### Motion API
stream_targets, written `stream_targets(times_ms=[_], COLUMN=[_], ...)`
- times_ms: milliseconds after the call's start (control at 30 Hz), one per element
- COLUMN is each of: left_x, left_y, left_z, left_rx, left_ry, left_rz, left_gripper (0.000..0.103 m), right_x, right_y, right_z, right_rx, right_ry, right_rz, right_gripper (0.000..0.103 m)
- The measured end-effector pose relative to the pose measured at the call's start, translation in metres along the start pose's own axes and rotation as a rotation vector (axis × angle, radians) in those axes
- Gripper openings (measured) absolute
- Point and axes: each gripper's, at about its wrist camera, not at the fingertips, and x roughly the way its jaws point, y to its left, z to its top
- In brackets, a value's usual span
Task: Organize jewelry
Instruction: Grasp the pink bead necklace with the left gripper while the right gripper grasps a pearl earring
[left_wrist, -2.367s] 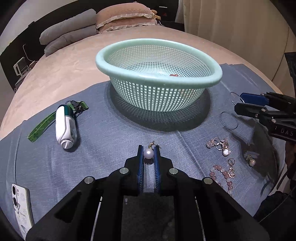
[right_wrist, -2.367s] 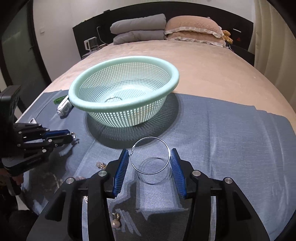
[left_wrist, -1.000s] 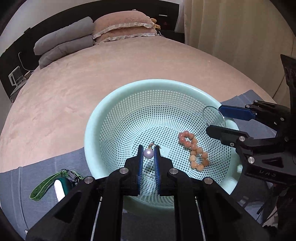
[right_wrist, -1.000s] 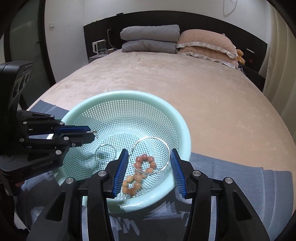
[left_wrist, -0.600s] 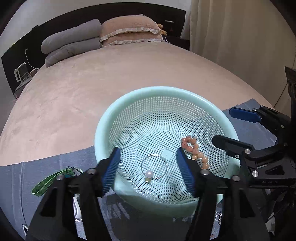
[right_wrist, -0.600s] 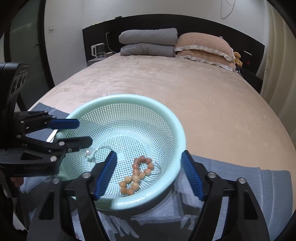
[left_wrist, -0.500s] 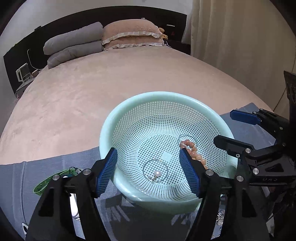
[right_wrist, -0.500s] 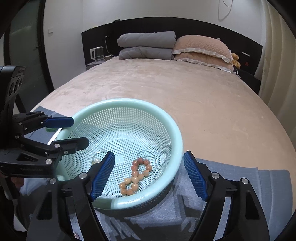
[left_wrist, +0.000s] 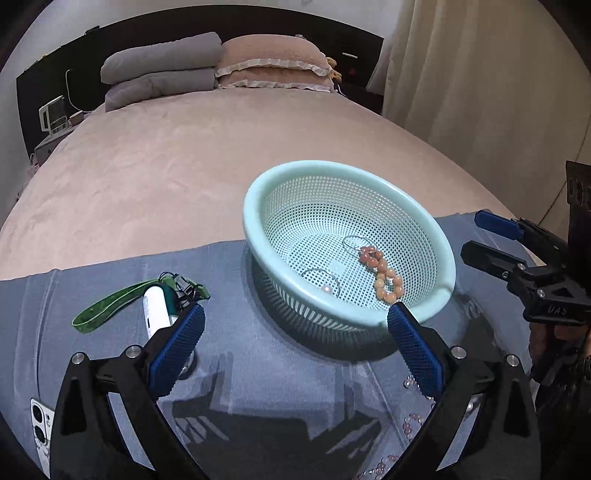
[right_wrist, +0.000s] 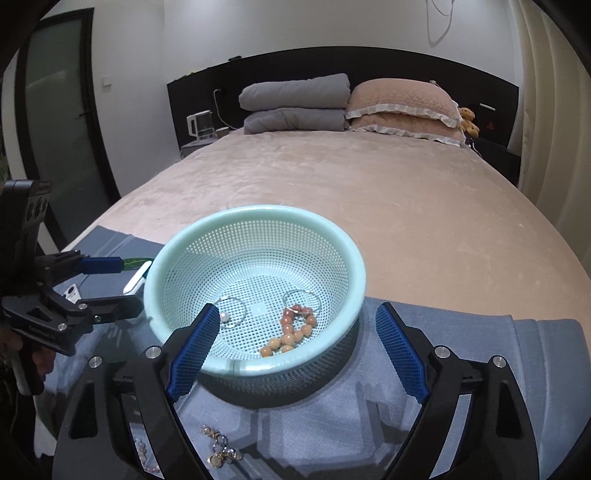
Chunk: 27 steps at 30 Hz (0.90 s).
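Observation:
A mint green mesh basket (left_wrist: 439, 258) (right_wrist: 354, 258) stands on a blue-grey cloth (left_wrist: 258, 369). Inside lie an orange bead bracelet (left_wrist: 382, 271) (right_wrist: 291, 330), a pearl hoop earring (left_wrist: 325, 286) (right_wrist: 231, 312) and a thin silver hoop (left_wrist: 354, 242) (right_wrist: 301, 299). My left gripper (left_wrist: 295, 345) is open and empty, pulled back near the basket's front. My right gripper (right_wrist: 293, 349) is open and empty, at the basket's near rim. More small jewelry lies on the cloth (right_wrist: 219, 448) (left_wrist: 413, 421).
A white and green device with a green strap (left_wrist: 155, 306) lies left of the basket. A white phone (left_wrist: 38, 424) sits at the cloth's left edge. The pink bed (right_wrist: 369, 192) stretches behind, with pillows (right_wrist: 402, 107) at the headboard.
Both grippers carried their earrings over the basket, opened and dropped them in. Since then both have pulled back from the basket, still open.

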Motion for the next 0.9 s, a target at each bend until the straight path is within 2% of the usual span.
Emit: stream_targets(times_ms=[267,400,500,700,900], left_x=[-0.025,-0.033,-0.034,-0.026,-0.021], left_y=[-0.019,-0.030,-0.038,-0.049,-0.050], left_z=[-0.036,-0.053,-0.068,-0.096,-0.115], left_rx=[0.170,0.230,0.268,0.325,0.317], left_ry=[-0.019,-0.030,-0.031,0.020,0.042], left_rz=[0.029,0.003,-0.020,-0.042,-0.087], left_gripper=[0.097,0.097,0.097,0.097,0.097], right_x=[-0.030,-0.043,-0.045,-0.055,-0.057], right_y=[0.007,0.011,0.019,0.032,0.031], right_z=[-0.033,-0.059,-0.077,-0.110,-0.135], right_rx=[-0.126,-0.166,-0.214,-0.251,-0.226], right_ry=[-0.007,-0.007,0.025,0.038,0.055], right_rz=[0.032,0.069,0.079,0.109,0.136], right_gripper=[0.084,0.084,0.084,0.083,0.077])
